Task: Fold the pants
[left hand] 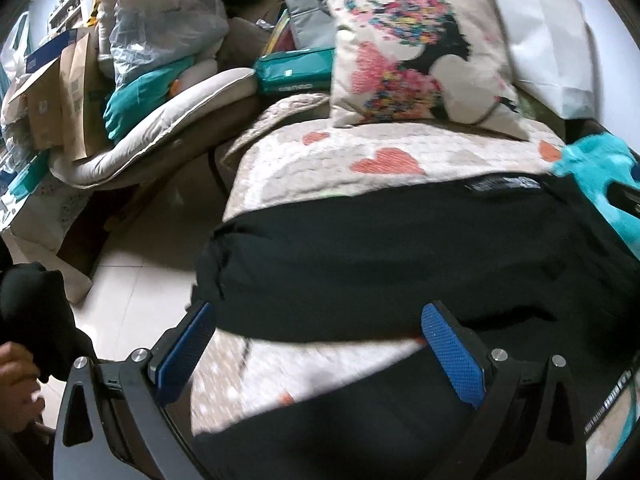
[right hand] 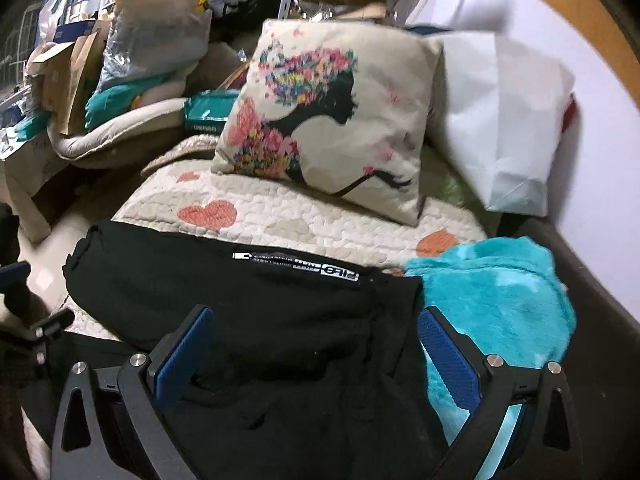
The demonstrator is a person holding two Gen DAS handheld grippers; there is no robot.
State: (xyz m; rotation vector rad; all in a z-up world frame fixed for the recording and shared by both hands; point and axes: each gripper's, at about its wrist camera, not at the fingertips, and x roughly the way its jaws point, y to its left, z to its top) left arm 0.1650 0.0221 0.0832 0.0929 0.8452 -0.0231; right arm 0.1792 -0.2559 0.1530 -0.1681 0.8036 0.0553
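Pants (right hand: 240,304), black and limp, were spread across the quilt (right hand: 280,216) beside a teal towel (right hand: 500,292). Both the left gripper (left hand: 320,344) and right gripper (right hand: 316,344) were held spread, empty. Soft, light cloth was judged best pinched at an edge.

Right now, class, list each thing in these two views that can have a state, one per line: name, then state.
Black pants: lying on the quilt, partly folded, held by neither gripper.
Left gripper: jaws open, over the pants.
Right gripper: jaws open, over the pants.
Printed cushion: propped upright, leaning back.
Turquoise fleece: crumpled beside the pants.
White paper bag: standing against the wall.
Heart quilt: spread flat.
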